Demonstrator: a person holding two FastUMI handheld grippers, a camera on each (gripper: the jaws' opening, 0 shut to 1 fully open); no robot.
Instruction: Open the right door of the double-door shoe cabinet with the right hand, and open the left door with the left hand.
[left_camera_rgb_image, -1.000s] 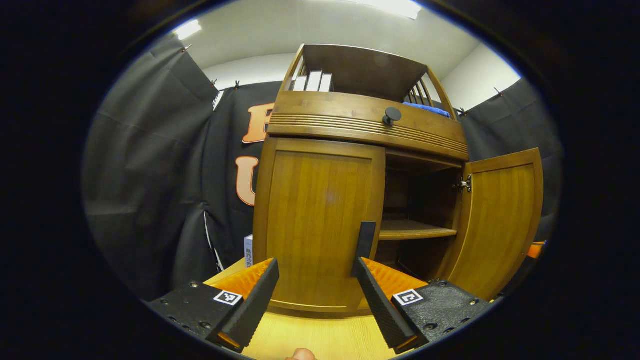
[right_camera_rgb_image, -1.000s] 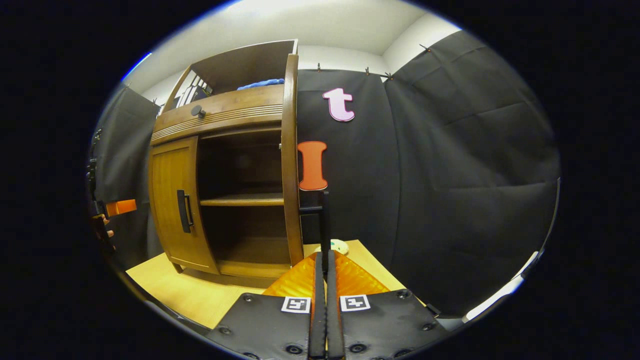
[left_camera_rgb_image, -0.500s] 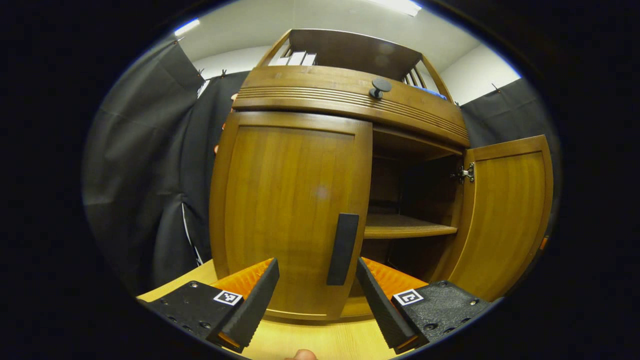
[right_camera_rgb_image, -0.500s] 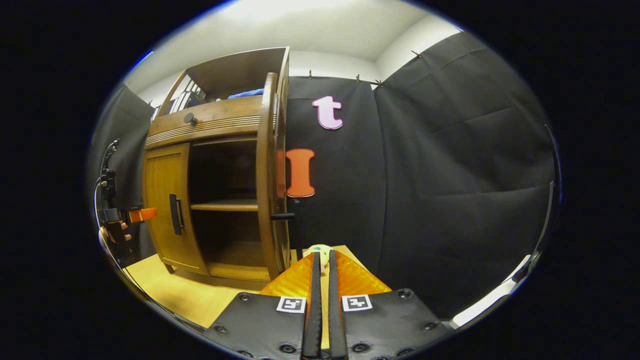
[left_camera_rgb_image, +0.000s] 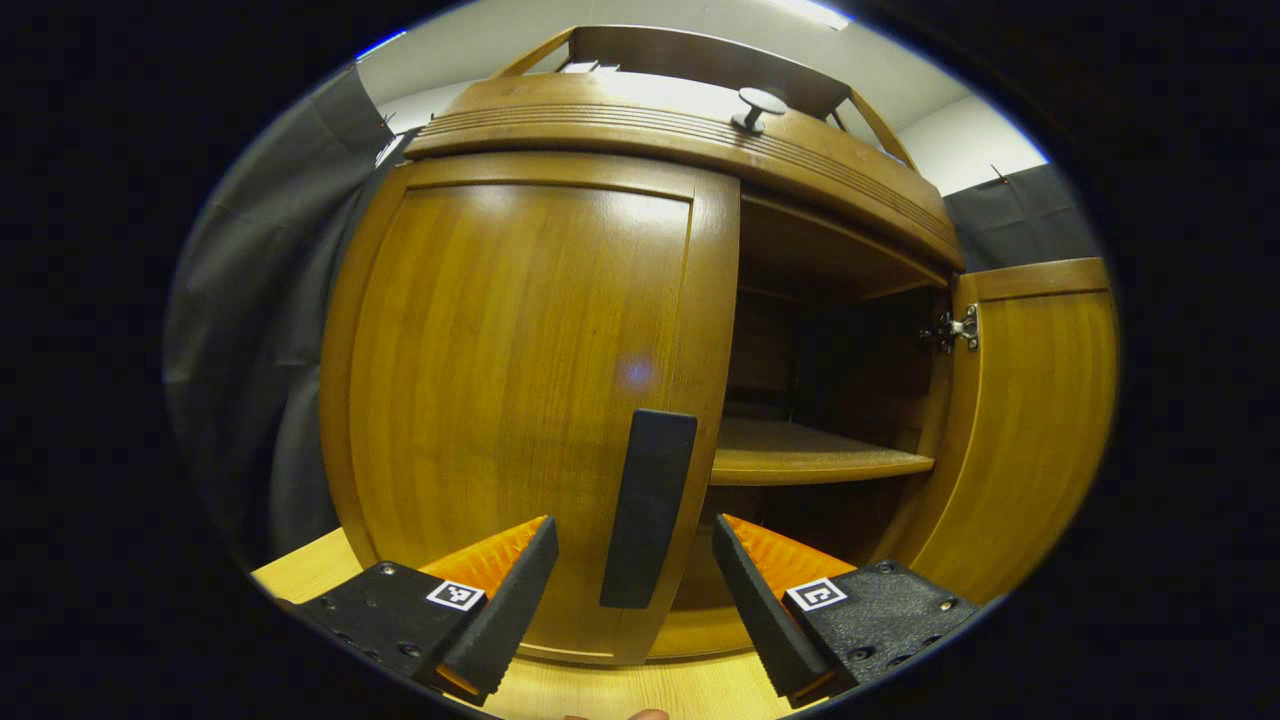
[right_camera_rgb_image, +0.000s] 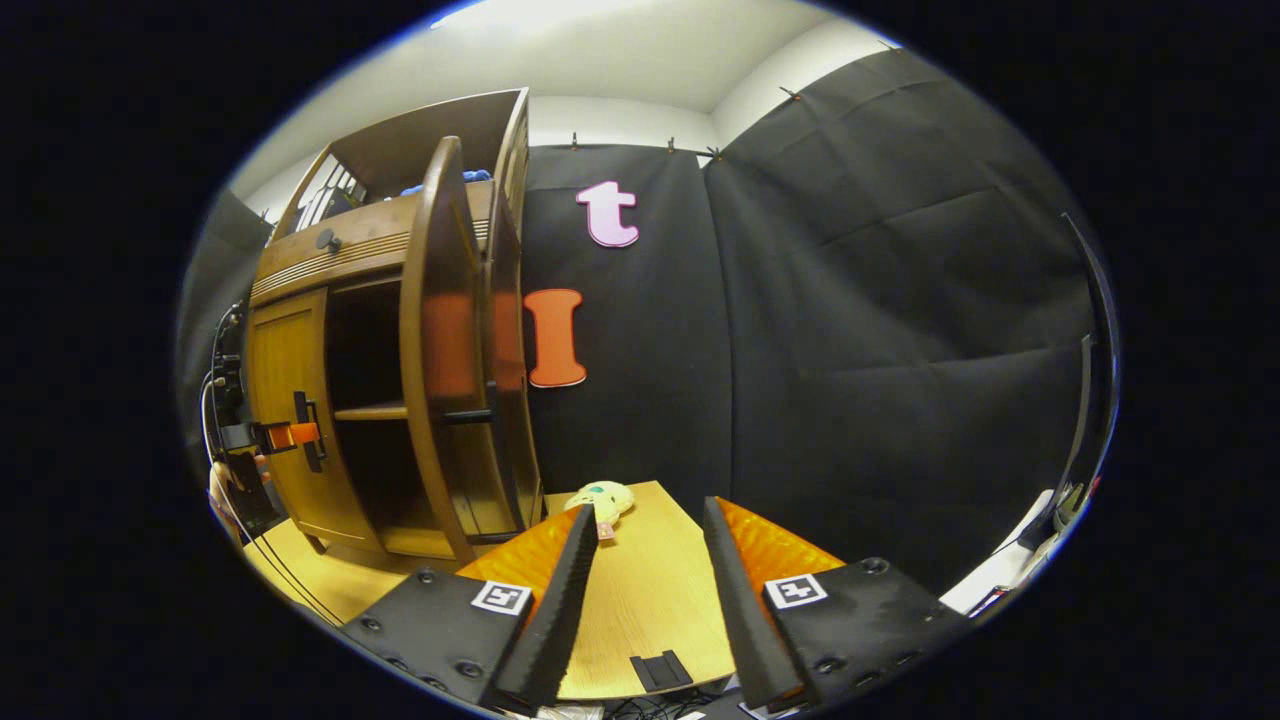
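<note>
Shoe cabinet (left_camera_rgb_image: 620, 130): stands on the bench (right_camera_rgb_image: 640, 600), its left door (left_camera_rgb_image: 520, 400) shut, its right door (left_camera_rgb_image: 1020, 430) swung wide.
Left gripper (left_camera_rgb_image: 635, 590): my fingers spread wide, one either side of the left door's dark handle (left_camera_rgb_image: 648, 508), not touching it.
Right gripper (right_camera_rgb_image: 640, 590): my fingers wide, holding nothing, just right of the cabinet's right door.
Around: small yellow-green toy (right_camera_rgb_image: 598, 496) on the bench beside the cabinet's right side; round knob (left_camera_rgb_image: 757, 103) on the cabinet's top band.
Left gripper view: inner shelf (left_camera_rgb_image: 810, 462) and hinge (left_camera_rgb_image: 958, 328) of the right door.
Right gripper view: books and blue cloth on top of the cabinet.
Writing: none legible.

Small yellow-green plush toy (right_camera_rgb_image: 598, 497) on the wooden table (right_camera_rgb_image: 640, 600), beside black cloth wall (right_camera_rgb_image: 850, 330)
</note>
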